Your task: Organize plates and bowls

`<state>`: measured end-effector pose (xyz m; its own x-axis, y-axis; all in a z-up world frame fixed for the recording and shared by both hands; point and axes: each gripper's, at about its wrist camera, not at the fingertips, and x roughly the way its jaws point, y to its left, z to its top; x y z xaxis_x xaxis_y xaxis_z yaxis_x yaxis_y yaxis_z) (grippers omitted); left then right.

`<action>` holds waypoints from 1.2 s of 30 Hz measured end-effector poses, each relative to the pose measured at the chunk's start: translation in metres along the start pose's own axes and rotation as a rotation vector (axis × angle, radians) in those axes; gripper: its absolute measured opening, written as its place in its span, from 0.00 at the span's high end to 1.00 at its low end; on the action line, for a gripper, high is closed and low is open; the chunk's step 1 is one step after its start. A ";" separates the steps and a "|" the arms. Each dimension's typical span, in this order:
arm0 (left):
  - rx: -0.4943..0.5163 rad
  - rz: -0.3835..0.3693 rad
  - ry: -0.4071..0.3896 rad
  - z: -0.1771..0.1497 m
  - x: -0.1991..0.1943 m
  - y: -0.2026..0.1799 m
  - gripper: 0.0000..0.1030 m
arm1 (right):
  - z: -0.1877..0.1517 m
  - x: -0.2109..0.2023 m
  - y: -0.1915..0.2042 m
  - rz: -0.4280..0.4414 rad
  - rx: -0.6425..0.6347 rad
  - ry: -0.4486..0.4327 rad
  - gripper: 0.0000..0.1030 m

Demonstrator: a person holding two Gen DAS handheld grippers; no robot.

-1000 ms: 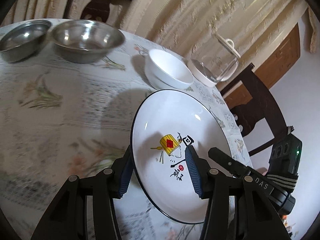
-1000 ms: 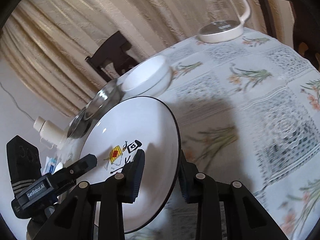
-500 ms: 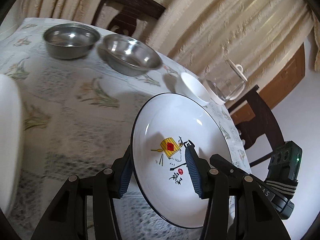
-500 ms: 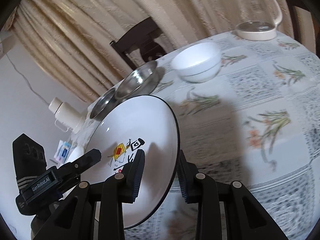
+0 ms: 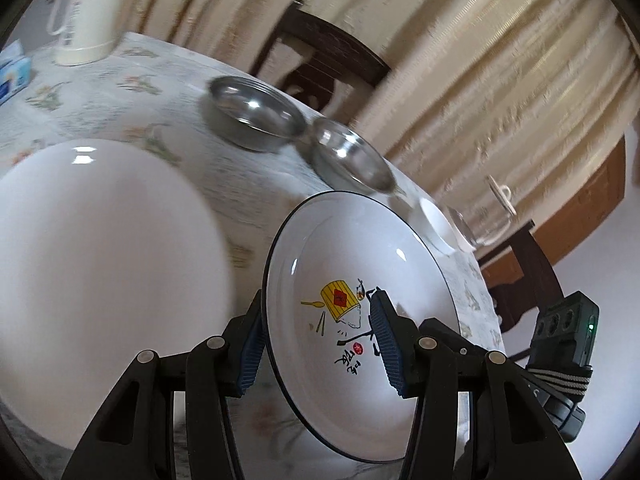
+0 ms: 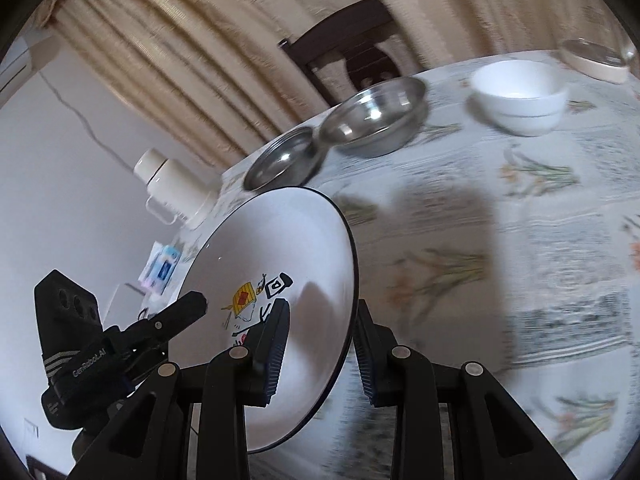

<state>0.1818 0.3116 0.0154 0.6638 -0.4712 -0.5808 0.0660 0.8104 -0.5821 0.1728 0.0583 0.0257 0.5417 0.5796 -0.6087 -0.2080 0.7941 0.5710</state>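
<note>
— Above the table [image 6: 520, 216], what up close?
— Painted plate [image 5: 360, 280], tilted, pinched at opposite rims by left gripper [image 5: 316, 344] and right gripper [image 6: 320, 344], both clamped on it.
— Beside it?
— Plain white plate [image 5: 100, 248] on the cloth, blurred.
— Farther off?
— Two steel bowls [image 6: 376, 120] side by side, then stacked white bowls [image 6: 520, 96]; beyond, kettle base [image 6: 592, 60], thermos [image 5: 88, 12], chair [image 5: 320, 56], curtains [image 5: 460, 40].

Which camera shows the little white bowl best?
The right wrist view: the white bowl shows whole on the table. In the left wrist view the painted plate hides most of it.
</note>
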 end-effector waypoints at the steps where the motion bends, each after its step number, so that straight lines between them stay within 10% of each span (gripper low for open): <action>1: -0.007 0.005 -0.006 0.000 -0.004 0.005 0.50 | -0.001 0.006 0.008 0.008 -0.009 0.010 0.67; 36: -0.169 0.136 -0.103 0.022 -0.072 0.147 0.50 | -0.017 0.109 0.120 0.011 -0.184 0.157 0.67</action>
<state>0.1602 0.4727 -0.0161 0.7312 -0.3164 -0.6044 -0.1491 0.7904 -0.5942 0.1927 0.2200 0.0186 0.4088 0.5980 -0.6894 -0.3656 0.7995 0.4766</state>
